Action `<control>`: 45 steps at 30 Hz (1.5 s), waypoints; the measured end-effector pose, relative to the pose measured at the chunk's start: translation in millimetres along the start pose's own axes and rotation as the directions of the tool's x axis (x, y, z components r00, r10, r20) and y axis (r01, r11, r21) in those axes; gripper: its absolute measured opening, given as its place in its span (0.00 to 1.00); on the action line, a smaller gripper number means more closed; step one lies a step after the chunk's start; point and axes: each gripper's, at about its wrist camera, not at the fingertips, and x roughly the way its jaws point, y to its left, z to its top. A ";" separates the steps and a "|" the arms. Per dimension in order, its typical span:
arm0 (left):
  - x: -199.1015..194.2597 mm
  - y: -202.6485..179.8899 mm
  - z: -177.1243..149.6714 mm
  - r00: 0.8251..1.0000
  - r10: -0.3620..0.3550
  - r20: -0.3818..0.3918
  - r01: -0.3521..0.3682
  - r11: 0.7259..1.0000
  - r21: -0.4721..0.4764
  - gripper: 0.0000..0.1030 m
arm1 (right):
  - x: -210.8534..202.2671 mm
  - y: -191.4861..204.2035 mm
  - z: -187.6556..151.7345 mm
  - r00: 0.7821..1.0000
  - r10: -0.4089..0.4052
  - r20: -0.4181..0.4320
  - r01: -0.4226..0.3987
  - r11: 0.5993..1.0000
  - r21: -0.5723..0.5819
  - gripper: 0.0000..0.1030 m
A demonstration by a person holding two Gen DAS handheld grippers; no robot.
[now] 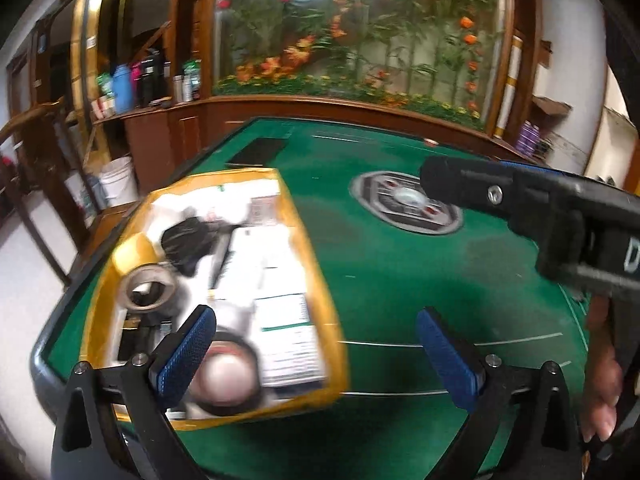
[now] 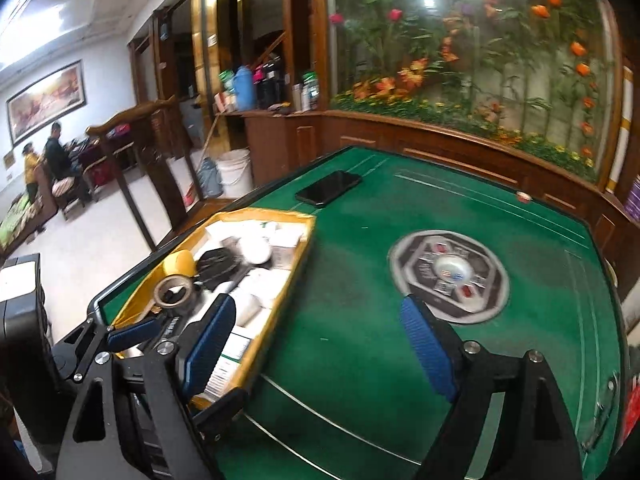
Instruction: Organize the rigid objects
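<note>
Yellow box of packed items, a tape roll and white cartons among them, sits at the left edge of the green table. Left gripper hangs wide open over the box's near corner, gripping nothing. Right gripper is also spread, empty, above bare felt. A phone lies near the far edge

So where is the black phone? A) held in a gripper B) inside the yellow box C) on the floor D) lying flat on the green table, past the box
D: the phone lies flat on the green table, beyond the far end of the yellow box, and neither gripper is near it.
</note>
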 end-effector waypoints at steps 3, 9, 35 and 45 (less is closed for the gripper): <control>5.6 -19.9 -2.3 0.998 -0.055 -0.018 0.055 0.998 0.011 0.99 | -7.6 -27.0 -6.2 1.000 -0.021 -0.002 0.021 0.998 0.052 0.83; 18.2 -48.4 -10.9 0.994 -0.099 -0.036 0.100 0.995 0.015 0.99 | -16.7 -79.4 -25.2 0.995 -0.095 -0.010 0.095 0.987 0.130 0.83; 11.9 -45.6 18.1 0.977 0.201 0.073 -0.207 0.975 0.077 0.99 | -1.2 -143.5 -75.7 0.987 -0.158 -0.005 0.155 0.968 0.196 0.84; -20.3 5.2 -15.7 0.919 0.380 0.103 -0.387 0.920 0.055 0.99 | -0.7 -62.9 -57.5 0.994 0.033 0.108 -0.043 0.995 0.095 0.88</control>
